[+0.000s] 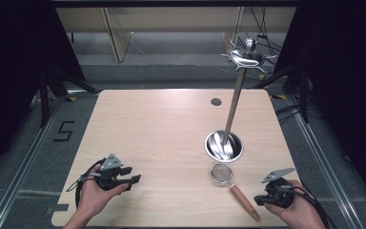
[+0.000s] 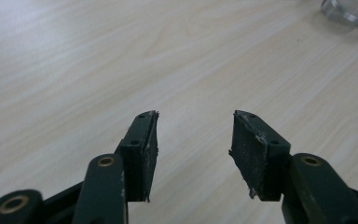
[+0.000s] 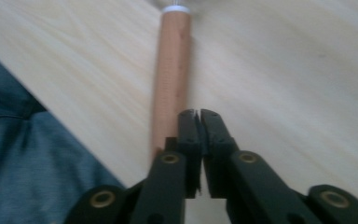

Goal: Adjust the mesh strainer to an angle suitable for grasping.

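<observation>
A small mesh strainer (image 1: 221,173) with a wooden handle (image 1: 244,202) lies on the table's front right, just below a steel bowl-shaped base (image 1: 224,146) from which a tall metal pole (image 1: 235,100) rises to a hooked top (image 1: 247,55). My right gripper (image 1: 259,200) is shut with nothing between its jaws. It sits right by the end of the wooden handle (image 3: 170,79), which runs away from its tips (image 3: 199,113). My left gripper (image 1: 134,180) rests at the front left; its jaws stand open over bare wood (image 2: 195,116).
The light wooden table (image 1: 162,129) has a dark round grommet (image 1: 216,101) near its far edge. Floor rails run along both sides, and a tripod leg (image 1: 44,98) stands at the left. The strainer's rim (image 2: 349,9) shows far off in the left gripper view.
</observation>
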`<action>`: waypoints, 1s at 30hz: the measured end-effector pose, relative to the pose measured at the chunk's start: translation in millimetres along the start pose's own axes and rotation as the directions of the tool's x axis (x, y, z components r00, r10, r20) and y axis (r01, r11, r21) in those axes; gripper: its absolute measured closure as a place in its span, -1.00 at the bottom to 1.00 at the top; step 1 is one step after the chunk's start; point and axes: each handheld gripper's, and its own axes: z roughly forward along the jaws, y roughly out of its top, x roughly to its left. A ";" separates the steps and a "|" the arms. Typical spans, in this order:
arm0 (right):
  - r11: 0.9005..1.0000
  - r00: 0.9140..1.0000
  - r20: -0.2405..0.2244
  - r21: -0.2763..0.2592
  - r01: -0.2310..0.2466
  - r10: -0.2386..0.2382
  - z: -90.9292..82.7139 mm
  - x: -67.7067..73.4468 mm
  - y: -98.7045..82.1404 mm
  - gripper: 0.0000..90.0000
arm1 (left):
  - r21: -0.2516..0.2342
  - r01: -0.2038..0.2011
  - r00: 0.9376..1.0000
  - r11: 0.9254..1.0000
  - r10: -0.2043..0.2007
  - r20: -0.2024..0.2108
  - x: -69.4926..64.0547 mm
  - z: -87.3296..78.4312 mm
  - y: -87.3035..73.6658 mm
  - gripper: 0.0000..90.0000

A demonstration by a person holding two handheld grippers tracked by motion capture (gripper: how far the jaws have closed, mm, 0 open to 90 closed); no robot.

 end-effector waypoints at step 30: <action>0.971 0.996 0.010 0.222 -0.084 0.084 35.7 18.9 8.2 1.00 | 0.016 -0.016 1.000 1.000 0.016 0.012 4.7 4.6 0.4 0.08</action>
